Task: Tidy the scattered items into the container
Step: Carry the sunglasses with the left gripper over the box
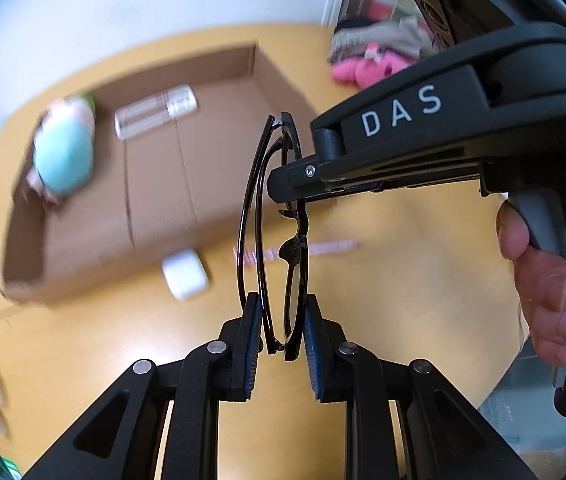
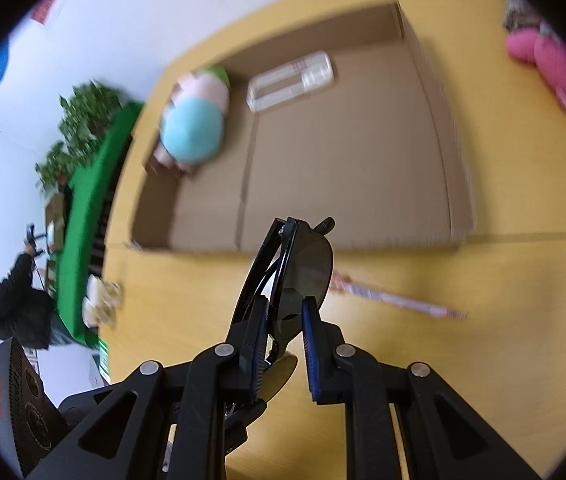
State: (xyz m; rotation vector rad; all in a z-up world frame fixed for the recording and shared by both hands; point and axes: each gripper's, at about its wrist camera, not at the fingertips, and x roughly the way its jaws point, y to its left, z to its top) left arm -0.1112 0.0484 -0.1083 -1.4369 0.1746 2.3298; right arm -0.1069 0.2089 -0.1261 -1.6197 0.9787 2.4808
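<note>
Folded black sunglasses [image 1: 303, 248] hang above the yellow table, held from both ends. My left gripper [image 1: 283, 332] is shut on their near end, pads pressing both sides. My right gripper [image 1: 287, 184] reaches in from the right and clamps the upper half; a hand [image 1: 543, 292] holds its handle. In the right wrist view the right gripper [image 2: 285, 320] is shut on the sunglasses [image 2: 307, 268]. Beyond lies the open cardboard box [image 1: 219, 168] [image 2: 343, 160], holding a plush toy [image 1: 63, 156] [image 2: 195, 128] and a clear plastic case [image 1: 155, 114] [image 2: 289, 80].
On the table in front of the box lie a white case [image 1: 185, 274] and a pink stick [image 1: 331, 246] [image 2: 395, 300]. A pink plush [image 1: 367, 66] [image 2: 547, 60] lies right of the box. Small packets [image 2: 101, 300] sit at the table's left edge. A person [image 2: 7, 304] stands far left.
</note>
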